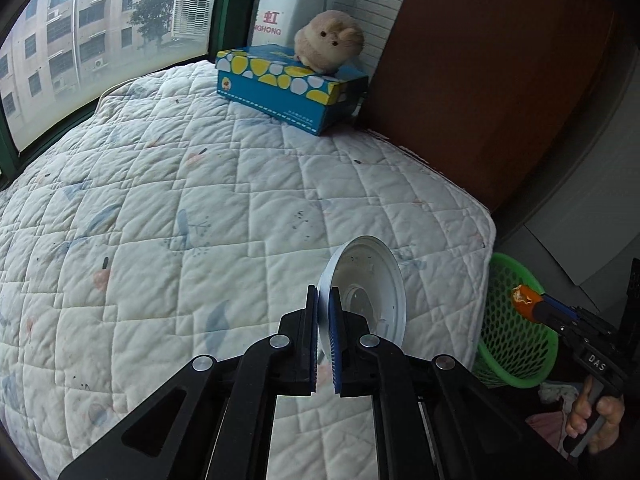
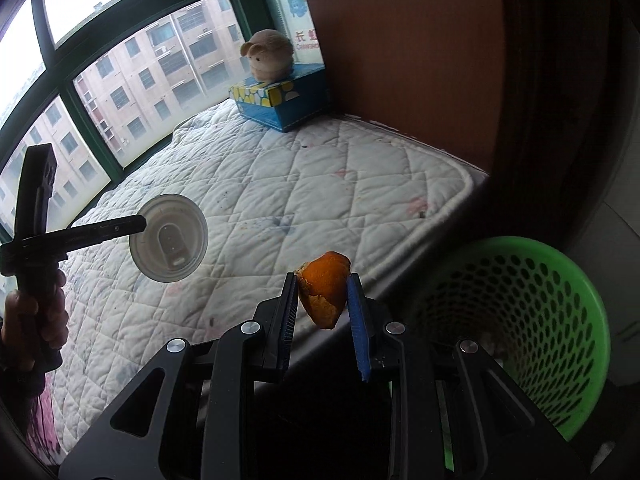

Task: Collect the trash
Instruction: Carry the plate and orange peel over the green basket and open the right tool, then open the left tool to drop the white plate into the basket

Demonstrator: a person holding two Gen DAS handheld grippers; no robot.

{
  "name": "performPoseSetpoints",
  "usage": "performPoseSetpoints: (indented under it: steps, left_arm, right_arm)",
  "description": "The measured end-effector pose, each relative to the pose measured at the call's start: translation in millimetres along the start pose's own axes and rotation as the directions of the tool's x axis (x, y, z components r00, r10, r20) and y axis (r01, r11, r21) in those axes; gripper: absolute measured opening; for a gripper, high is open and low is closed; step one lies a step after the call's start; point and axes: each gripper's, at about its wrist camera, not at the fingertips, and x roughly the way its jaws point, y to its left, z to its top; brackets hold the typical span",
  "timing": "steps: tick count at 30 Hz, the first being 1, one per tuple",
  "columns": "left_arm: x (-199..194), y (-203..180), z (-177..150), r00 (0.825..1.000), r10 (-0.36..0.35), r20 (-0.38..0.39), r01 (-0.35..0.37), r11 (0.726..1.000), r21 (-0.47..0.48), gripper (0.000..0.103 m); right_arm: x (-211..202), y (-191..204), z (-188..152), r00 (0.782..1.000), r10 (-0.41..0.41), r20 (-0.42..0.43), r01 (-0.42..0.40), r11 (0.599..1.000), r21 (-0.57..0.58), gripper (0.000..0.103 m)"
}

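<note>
My left gripper [image 1: 325, 294] is shut on the rim of a white plastic cup lid [image 1: 370, 288], held on edge above the quilted mattress [image 1: 160, 200]. In the right wrist view the same lid [image 2: 169, 238] hangs off that gripper [image 2: 140, 223] over the bed at the left. My right gripper [image 2: 322, 280] is shut on a piece of orange peel [image 2: 325, 294], just past the mattress edge and left of the green perforated basket [image 2: 516, 328]. The left wrist view shows that peel [image 1: 524, 298] over the basket [image 1: 512, 328], pinched by the right gripper [image 1: 538, 306].
A blue tissue box [image 1: 288, 88] with a beige plush toy [image 1: 330, 46] on top sits at the bed's far corner by the window [image 2: 120, 80]. A brown wooden panel [image 1: 500, 80] runs along the right side. A hand [image 1: 596, 420] grips the right tool's handle.
</note>
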Motion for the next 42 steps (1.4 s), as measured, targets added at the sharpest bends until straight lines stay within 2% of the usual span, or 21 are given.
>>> performPoseSetpoints:
  steps: [15, 23, 29, 35, 39, 42]
  left_arm:
    - [26.5, -120.7, 2.9, 0.992, -0.119, -0.046, 0.124, 0.984, 0.125, 0.006]
    - [48.0, -180.7, -1.7, 0.983, -0.161, -0.087, 0.174, 0.968, 0.179, 0.006]
    - [67.0, -215.4, -10.3, 0.978, -0.166, -0.126, 0.190, 0.959, 0.211, 0.006]
    - [84.3, -236.7, -20.1, 0.972, -0.172, -0.162, 0.205, 0.953, 0.224, 0.005]
    - [97.8, -248.1, -28.2, 0.967, -0.168, -0.190, 0.210, 0.951, 0.227, 0.006]
    - [107.5, -255.9, -35.1, 0.963, -0.163, -0.214, 0.211, 0.950, 0.230, 0.006]
  right_arm:
    - [-41.3, -81.2, -26.2, 0.986, -0.164, -0.014, 0.165, 0.982, 0.094, 0.026]
    - [-56.1, -124.8, -38.2, 0.972, -0.231, -0.040, 0.234, 0.961, 0.145, 0.032]
    - [-66.1, -144.0, -43.6, 0.969, -0.244, -0.029, 0.245, 0.954, 0.172, 0.048]
    - [-75.2, -148.9, -45.7, 0.972, -0.235, -0.010, 0.233, 0.955, 0.185, 0.049]
    - [-82.5, -147.7, -46.7, 0.973, -0.230, 0.010, 0.224, 0.956, 0.188, 0.057]
    - [-86.6, -147.3, -47.1, 0.974, -0.225, 0.019, 0.217, 0.957, 0.191, 0.057]
